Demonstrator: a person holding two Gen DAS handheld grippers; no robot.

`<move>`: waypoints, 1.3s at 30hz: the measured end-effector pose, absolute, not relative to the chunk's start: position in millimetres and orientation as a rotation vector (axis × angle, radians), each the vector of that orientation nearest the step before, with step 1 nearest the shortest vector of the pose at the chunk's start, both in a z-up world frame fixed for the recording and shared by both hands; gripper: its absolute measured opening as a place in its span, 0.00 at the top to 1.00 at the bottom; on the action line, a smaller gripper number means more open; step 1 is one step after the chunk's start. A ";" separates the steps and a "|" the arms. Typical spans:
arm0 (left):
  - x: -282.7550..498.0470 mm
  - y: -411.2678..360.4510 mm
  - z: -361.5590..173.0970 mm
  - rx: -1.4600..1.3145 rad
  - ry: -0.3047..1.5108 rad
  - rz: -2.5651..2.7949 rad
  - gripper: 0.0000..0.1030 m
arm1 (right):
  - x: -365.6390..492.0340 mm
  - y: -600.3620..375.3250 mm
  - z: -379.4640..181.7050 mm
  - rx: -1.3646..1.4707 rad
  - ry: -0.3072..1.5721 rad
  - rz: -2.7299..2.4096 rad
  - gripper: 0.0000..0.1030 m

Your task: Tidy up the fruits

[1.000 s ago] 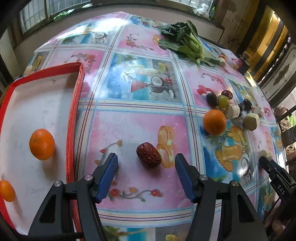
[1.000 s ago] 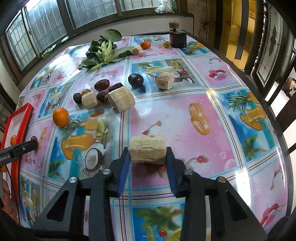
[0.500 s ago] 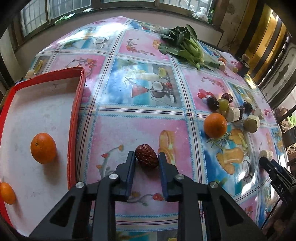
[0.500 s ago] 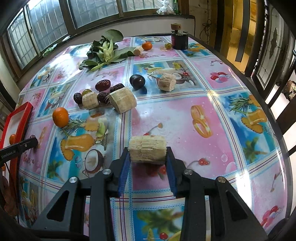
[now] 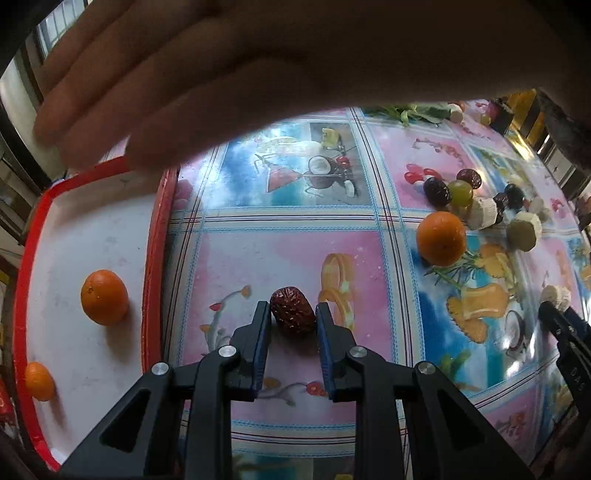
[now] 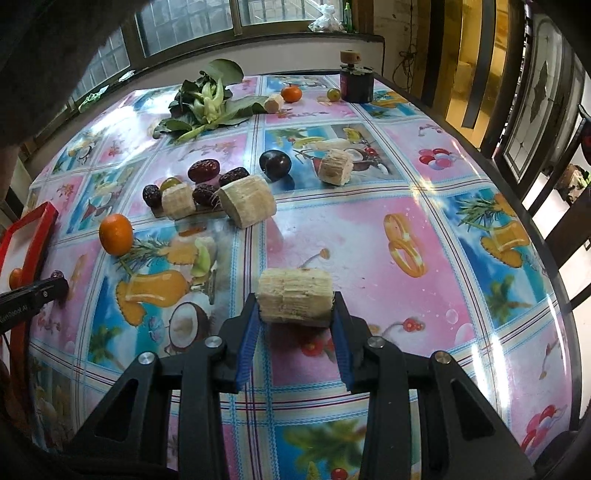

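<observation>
Right of the red tray (image 5: pixel 155 258), left gripper (image 5: pixel 292 322) grasps a date (image 5: pixel 291 311); right gripper (image 6: pixel 296 314) clenches a sugarcane chunk (image 6: pixel 294 297) farther right.

Daylight from the windows (image 6: pixel 184 22) glares off the tablecloth (image 6: pixel 424 192) (fisheye-bent edges); a blurred hand (image 5: pixel 258 66) looms.

Domestic dining room: worktop (image 6: pixel 424 192) covered in fruit-print oilcloth, barred windows (image 6: pixel 192 22) (upper left of frame), stained-glass door panels (image 6: pixel 543 96) at right, leafy greens (image 6: pixel 207 107) lying loose.
</observation>
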State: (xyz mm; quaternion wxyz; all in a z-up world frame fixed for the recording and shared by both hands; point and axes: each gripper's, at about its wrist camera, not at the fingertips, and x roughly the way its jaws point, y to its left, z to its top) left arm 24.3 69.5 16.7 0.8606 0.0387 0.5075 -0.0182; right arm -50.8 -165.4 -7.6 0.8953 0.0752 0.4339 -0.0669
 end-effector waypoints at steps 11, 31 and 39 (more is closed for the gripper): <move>25.2 64.7 16.4 0.097 1.073 -0.029 0.78 | -51.3 -163.5 -7.5 0.149 0.895 -0.149 0.63; 23.6 63.9 15.3 0.105 1.074 -0.022 0.77 | -52.8 -165.1 -6.9 0.170 0.891 -0.144 0.63; 23.3 63.1 14.7 0.108 1.073 -0.019 0.77 | -52.7 -164.4 -6.9 0.166 0.892 -0.139 0.63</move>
